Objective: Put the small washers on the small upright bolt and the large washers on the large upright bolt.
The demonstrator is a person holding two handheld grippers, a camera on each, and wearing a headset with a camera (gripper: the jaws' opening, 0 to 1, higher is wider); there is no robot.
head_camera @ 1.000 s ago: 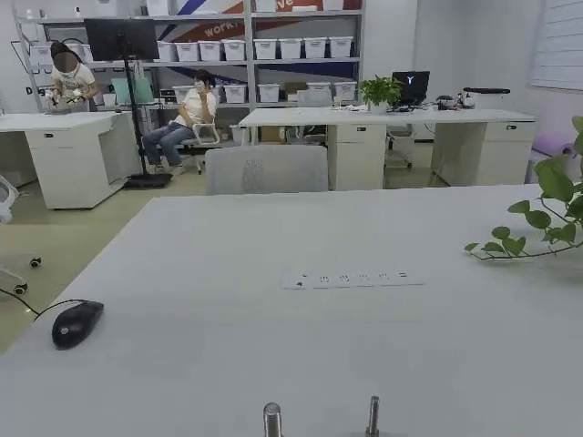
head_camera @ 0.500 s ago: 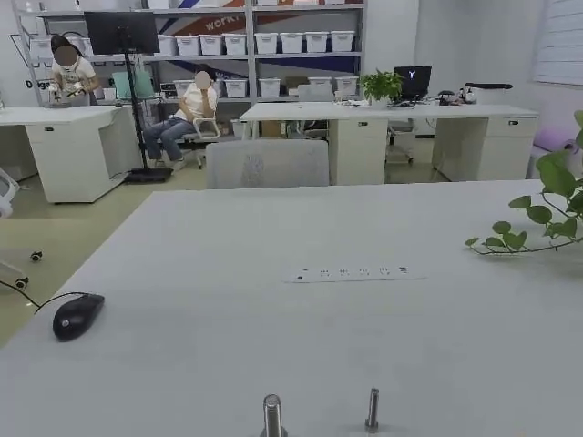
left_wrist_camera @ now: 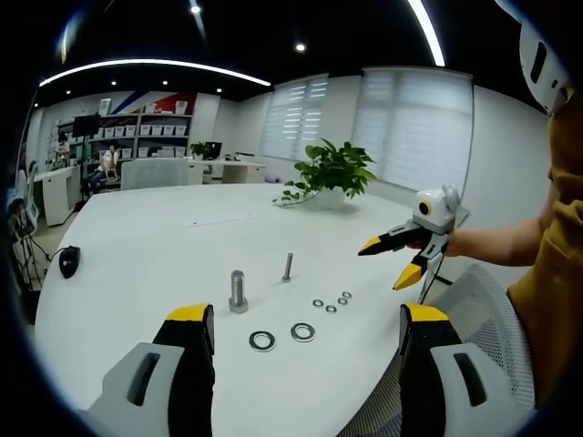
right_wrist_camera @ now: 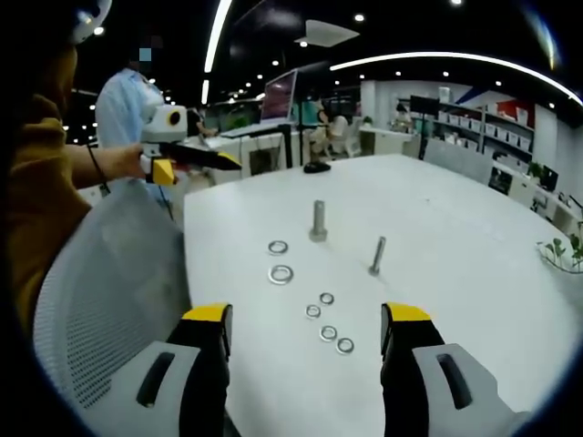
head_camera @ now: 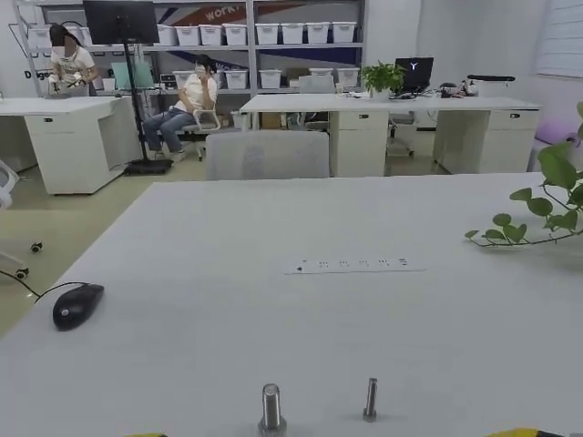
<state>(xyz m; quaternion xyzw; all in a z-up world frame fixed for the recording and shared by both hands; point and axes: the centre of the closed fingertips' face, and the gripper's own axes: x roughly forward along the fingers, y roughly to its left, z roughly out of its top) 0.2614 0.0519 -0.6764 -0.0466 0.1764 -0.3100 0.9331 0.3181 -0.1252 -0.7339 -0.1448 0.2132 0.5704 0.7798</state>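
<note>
Two bolts stand upright on the white table [head_camera: 228, 319]: the large bolt [head_camera: 271, 408] [left_wrist_camera: 238, 292] [right_wrist_camera: 318, 221] and the thinner small bolt [head_camera: 370, 399] [left_wrist_camera: 288, 267] [right_wrist_camera: 377, 256]. Two large washers [left_wrist_camera: 262, 340] [right_wrist_camera: 281, 273] lie flat near the large bolt. Several small washers [left_wrist_camera: 331, 303] [right_wrist_camera: 326, 299] lie in a loose cluster near the small bolt. My left gripper [left_wrist_camera: 308, 337] is open and empty, back from the table edge. My right gripper [right_wrist_camera: 306, 314] [left_wrist_camera: 383, 268] is open too, held off the table's side with nothing in it.
A black mouse [head_camera: 77, 305] with its cable lies at the left. A power strip [head_camera: 355, 265] sits mid-table and a potted plant [head_camera: 547, 209] trails in at the right. A grey chair [head_camera: 267, 155] stands at the far edge, a mesh chair back [right_wrist_camera: 109, 291] beside me.
The head camera has tilted down, so both bolts show more fully at the bottom. Nothing on the table has moved.
</note>
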